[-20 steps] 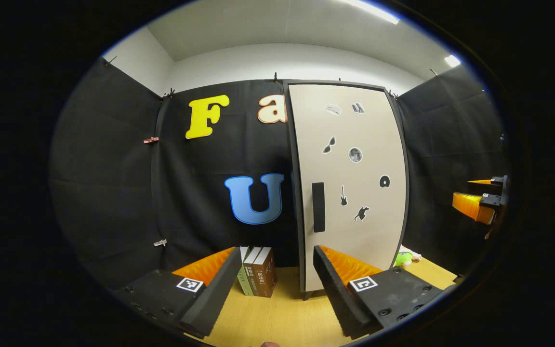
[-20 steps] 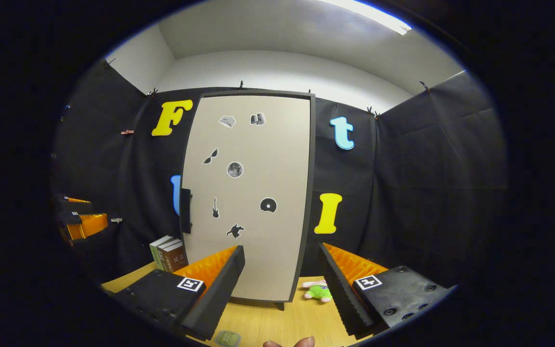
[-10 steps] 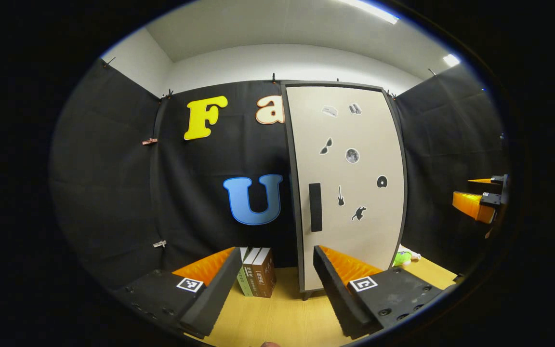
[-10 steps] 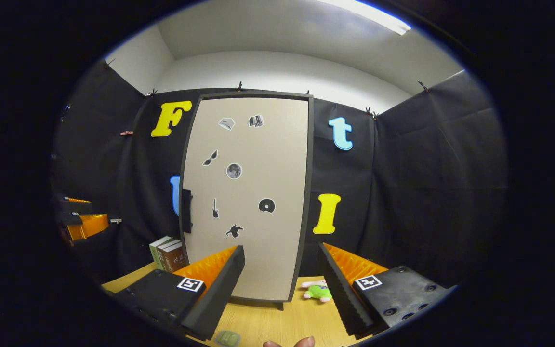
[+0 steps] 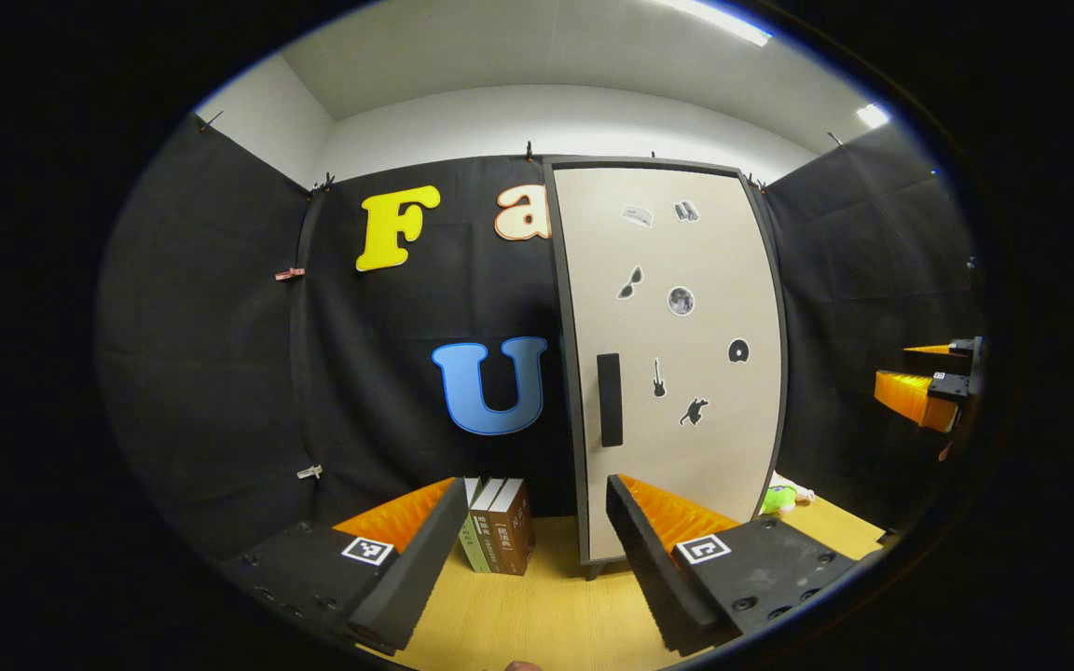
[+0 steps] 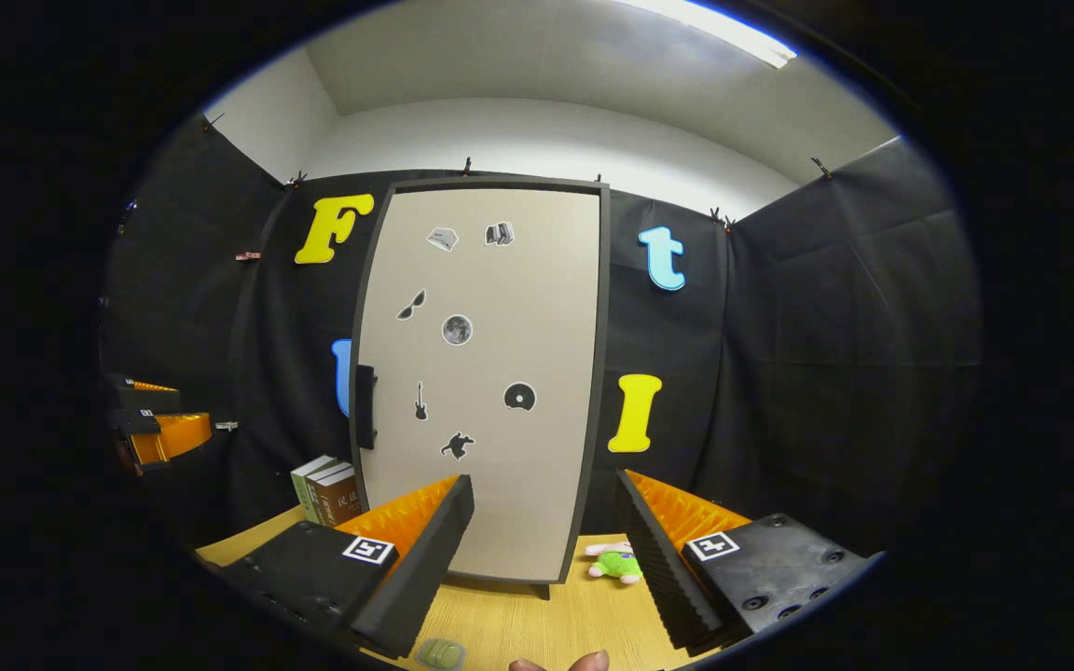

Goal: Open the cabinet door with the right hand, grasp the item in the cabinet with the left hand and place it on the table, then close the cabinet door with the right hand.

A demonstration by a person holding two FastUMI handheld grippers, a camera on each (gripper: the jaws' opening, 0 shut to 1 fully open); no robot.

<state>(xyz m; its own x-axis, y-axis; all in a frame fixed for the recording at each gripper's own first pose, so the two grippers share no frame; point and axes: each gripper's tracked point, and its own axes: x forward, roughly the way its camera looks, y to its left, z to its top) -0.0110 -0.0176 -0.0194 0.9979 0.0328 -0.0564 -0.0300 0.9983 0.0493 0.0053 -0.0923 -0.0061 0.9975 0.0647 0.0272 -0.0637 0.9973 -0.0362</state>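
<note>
left gripper view: our left gripper [image 5: 528,550] is wide open, holding nothing; the cabinet door [image 5: 672,354] is shut just ahead, books [image 5: 498,524] between our fingers | right gripper view: our right gripper [image 6: 544,550] is open and empty; door handle [image 6: 365,406] ahead to the left, green toy [image 6: 615,562] on the table [image 6: 537,629] between the fingers

One cabinet [image 6: 490,373] stands on the counter [image 6: 537,624], with one door and one dark handle [image 6: 365,419]; seven stickers [image 6: 457,329] are counted on the door; three books [image 5: 498,524] stand upright beside it; one green plush toy [image 6: 615,563]; one pale green item [image 6: 442,652] at the near counter edge; two hand-held grippers, left [image 5: 528,559] and right [image 6: 542,559].
</note>
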